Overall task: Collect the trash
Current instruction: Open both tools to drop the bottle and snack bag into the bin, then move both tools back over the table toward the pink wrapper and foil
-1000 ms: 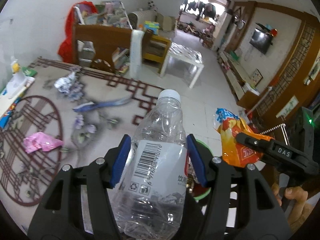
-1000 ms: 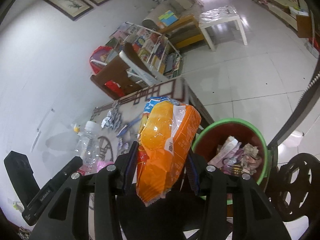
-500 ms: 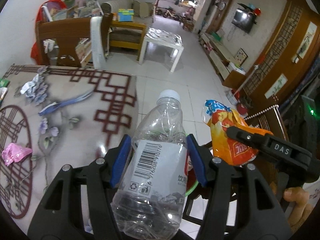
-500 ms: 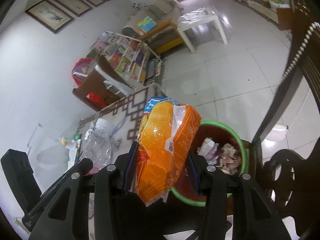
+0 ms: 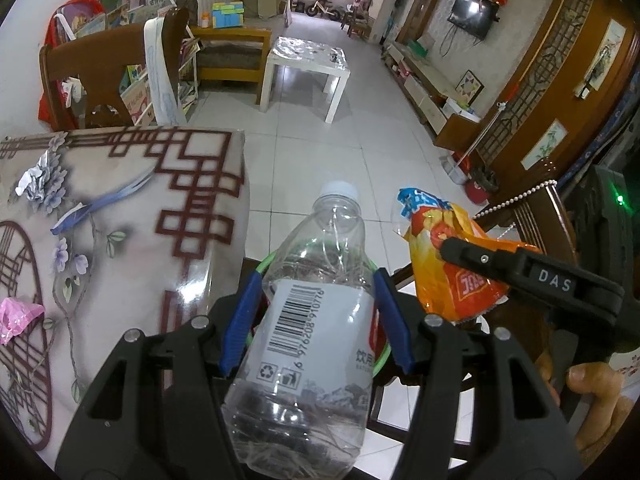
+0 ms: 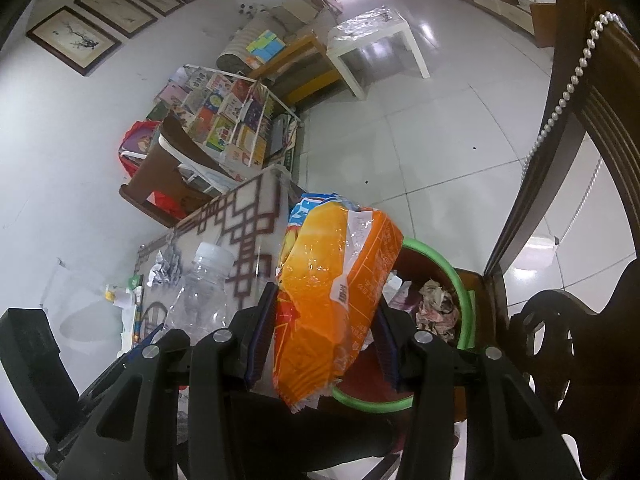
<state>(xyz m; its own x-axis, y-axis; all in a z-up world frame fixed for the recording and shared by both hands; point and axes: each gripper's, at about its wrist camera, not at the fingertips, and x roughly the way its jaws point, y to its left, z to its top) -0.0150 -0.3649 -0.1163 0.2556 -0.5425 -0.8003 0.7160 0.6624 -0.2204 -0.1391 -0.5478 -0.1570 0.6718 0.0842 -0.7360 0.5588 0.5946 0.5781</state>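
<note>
The empty plastic bottle [image 5: 308, 332] sits low and centre in the left wrist view, clamped across its label by the left claw [image 5: 316, 320], cap pointing away. In the lower centre of the right wrist view, the orange snack bag [image 6: 336, 304] is pinched by the right claw [image 6: 322, 332]. Both hang over the green-rimmed bin [image 6: 460, 292], which stands on a dark wooden chair [image 6: 560, 320] just beside the tabletop [image 5: 132, 216] edge and already holds crumpled paper.

To do the drop well, I would bring each item squarely above the bin's mouth before letting go. The bag is light and may flutter, so release it low. The bottle could bounce off the rim, so tip it cap-down inside the ring. A pink wrapper [image 5: 18, 316] and a crumpled paper [image 5: 34, 178] remain at the left of the tabletop.
</note>
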